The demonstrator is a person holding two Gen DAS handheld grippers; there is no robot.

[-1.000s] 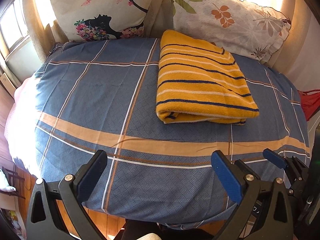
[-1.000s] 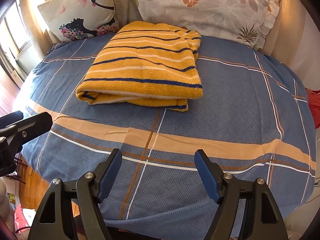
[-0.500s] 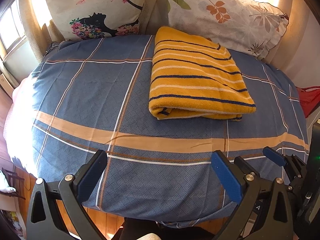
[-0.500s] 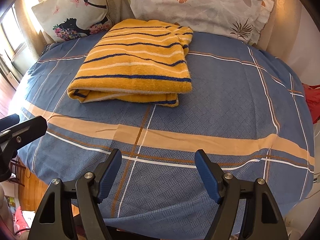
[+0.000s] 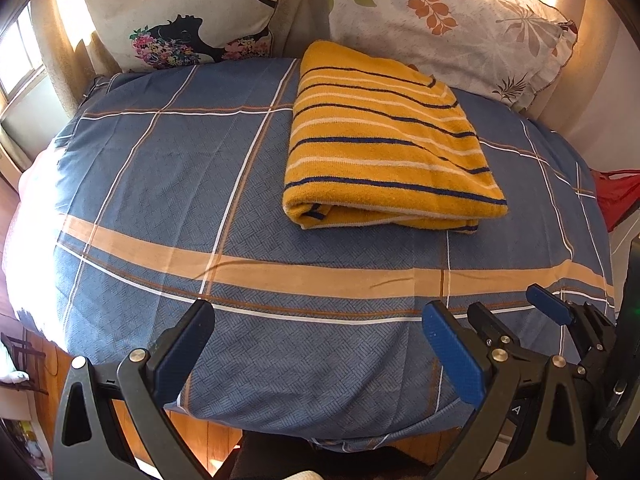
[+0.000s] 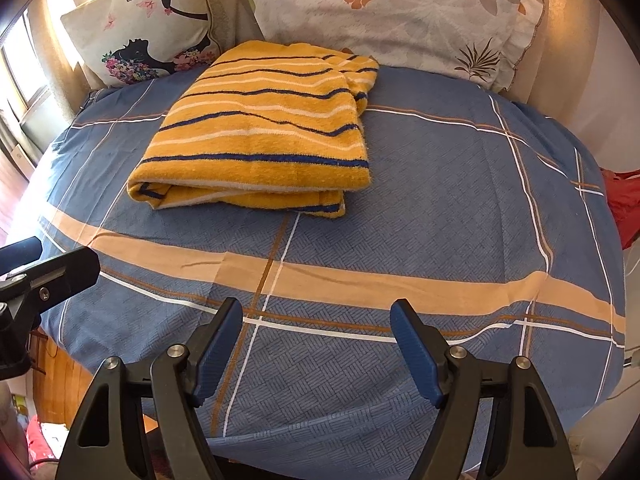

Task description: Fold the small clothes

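A yellow garment with navy and white stripes (image 5: 384, 140) lies folded into a neat rectangle on the blue checked bedsheet (image 5: 160, 184), toward the back near the pillows. It also shows in the right wrist view (image 6: 260, 136). My left gripper (image 5: 316, 320) is open and empty, held low over the front edge of the bed, well short of the garment. My right gripper (image 6: 316, 316) is open and empty, also near the front edge. The right gripper shows at the lower right of the left wrist view (image 5: 516, 312).
Two pillows stand at the back: one with a black silhouette (image 5: 188, 12), one with a leaf print (image 5: 448, 20). A red item (image 5: 612, 196) lies off the right side of the bed. A window (image 5: 20, 60) is at the left. Wooden floor (image 5: 60, 364) shows below the front edge.
Both grippers have drawn back and risen a little from the bed, so the folded garment sits farther up in both views. Both stay open.
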